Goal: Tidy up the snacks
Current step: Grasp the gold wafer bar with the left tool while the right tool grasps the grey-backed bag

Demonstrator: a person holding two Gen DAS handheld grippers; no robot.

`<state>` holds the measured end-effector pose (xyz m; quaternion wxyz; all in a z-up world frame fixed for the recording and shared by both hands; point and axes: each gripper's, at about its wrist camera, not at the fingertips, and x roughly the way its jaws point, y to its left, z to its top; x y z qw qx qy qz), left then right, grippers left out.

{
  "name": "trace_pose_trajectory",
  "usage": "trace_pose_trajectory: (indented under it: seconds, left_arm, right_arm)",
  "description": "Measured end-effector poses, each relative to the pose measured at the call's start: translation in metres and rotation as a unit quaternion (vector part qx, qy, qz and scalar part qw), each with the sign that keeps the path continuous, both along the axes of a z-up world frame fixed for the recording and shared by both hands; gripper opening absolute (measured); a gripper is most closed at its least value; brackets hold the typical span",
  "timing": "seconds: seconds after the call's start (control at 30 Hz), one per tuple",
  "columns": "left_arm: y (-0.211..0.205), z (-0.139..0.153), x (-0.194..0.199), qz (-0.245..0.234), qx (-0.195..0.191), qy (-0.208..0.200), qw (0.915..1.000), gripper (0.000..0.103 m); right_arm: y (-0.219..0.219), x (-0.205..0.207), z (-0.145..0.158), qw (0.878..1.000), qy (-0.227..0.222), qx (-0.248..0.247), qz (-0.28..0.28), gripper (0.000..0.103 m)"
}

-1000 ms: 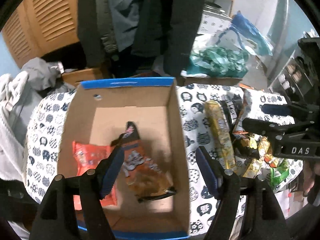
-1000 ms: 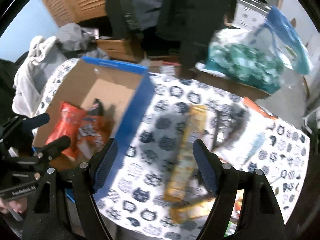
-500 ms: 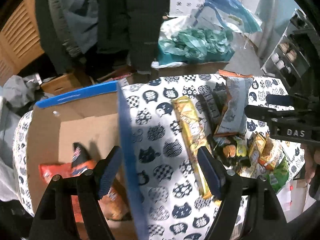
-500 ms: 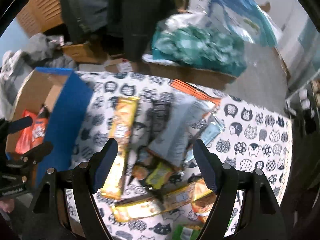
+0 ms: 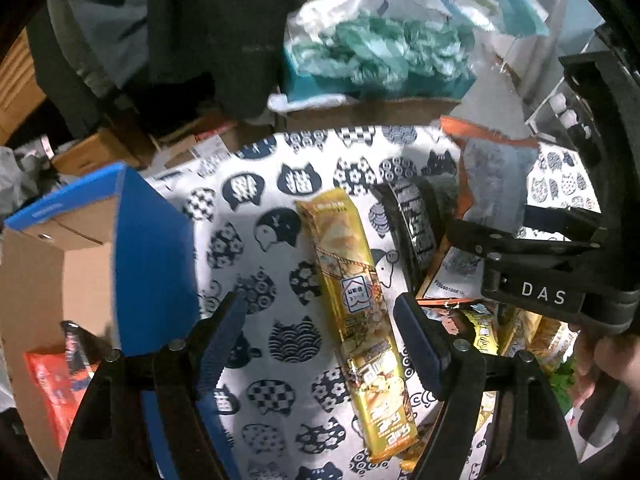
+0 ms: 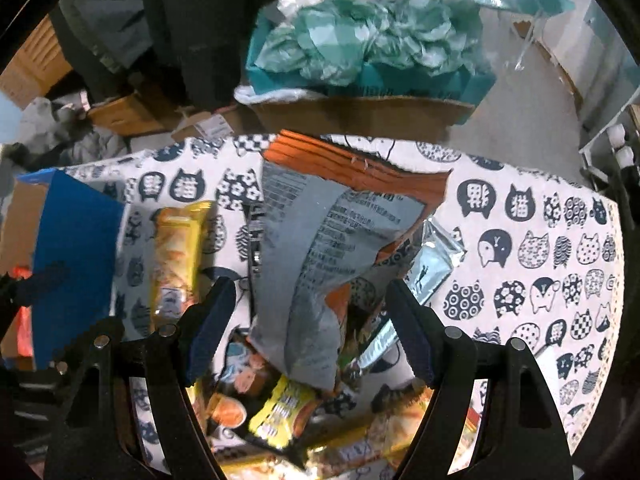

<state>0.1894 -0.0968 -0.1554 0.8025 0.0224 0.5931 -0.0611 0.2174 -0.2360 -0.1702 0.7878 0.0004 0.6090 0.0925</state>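
Our left gripper point(image 5: 320, 332) has its jaws spread wide and holds nothing; the long yellow snack bar point(image 5: 354, 304) lies flat on the cat-print cloth point(image 5: 280, 184) between them, nearer the right-hand finger, so we judge it the next pick. Our right gripper point(image 6: 306, 320) is likewise wide and empty, hanging over the grey and orange chip bag point(image 6: 316, 256), which sits on top of the snack pile point(image 6: 280, 404) just beside the bar. Taking the bar as landmark: the blue cardboard box point(image 5: 152, 248) stands to its left with an orange packet point(image 5: 52, 384) already inside, presumably the place where snacks are gathered. The loose pile lies to the bar's right. Beyond the bar's far end, past the cloth, a carton of green plastic bags point(image 6: 360, 48) stands.
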Motion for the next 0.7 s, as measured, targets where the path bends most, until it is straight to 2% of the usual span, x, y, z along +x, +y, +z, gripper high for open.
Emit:
trace_pose_trajectory:
  seconds: [0.13, 0.17, 0.23, 0.33, 0.5, 0.6, 0.63, 0.7]
  left_arm:
    - [-0.006, -0.018, 0.001, -0.001, 0.003, 0.018, 0.9998, 0.079]
    - [-0.008, -0.023, 0.001, -0.001, 0.001, 0.024, 0.9997, 0.079]
    - [-0.010, -0.030, 0.002, 0.003, -0.002, 0.034, 0.9994, 0.079]
    - [-0.015, -0.038, 0.002, 0.005, -0.009, 0.046, 0.9989, 0.079]
    - [-0.024, -0.042, -0.001, -0.008, -0.010, 0.042, 0.9990, 0.079]
    - [-0.028, -0.047, -0.005, -0.018, -0.008, 0.046, 0.9988, 0.058]
    - [-0.029, -0.051, -0.006, -0.021, -0.008, 0.052, 0.9984, 0.046]
    - [-0.030, -0.053, -0.011, -0.026, -0.010, 0.051, 0.9983, 0.043]
  right_arm:
    - [-0.004, 0.001, -0.019, 1.000, 0.012, 0.009, 0.005, 0.075]
    - [-0.004, 0.000, -0.020, 1.000, 0.014, 0.013, 0.006, 0.072]
    - [-0.006, -0.001, -0.026, 1.000, 0.019, 0.022, 0.010, 0.055]
    - [-0.007, -0.003, -0.025, 1.000, 0.009, 0.020, 0.019, 0.042]
    - [-0.012, -0.006, -0.007, 1.000, -0.014, 0.020, 0.015, 0.037]
    - [-0.020, -0.005, 0.004, 0.999, -0.023, 0.025, 0.007, 0.037]
    - [-0.023, -0.006, 0.007, 0.999, -0.024, 0.027, 0.004, 0.037]
    - [-0.027, -0.011, 0.011, 0.999, -0.024, 0.030, 0.001, 0.037]
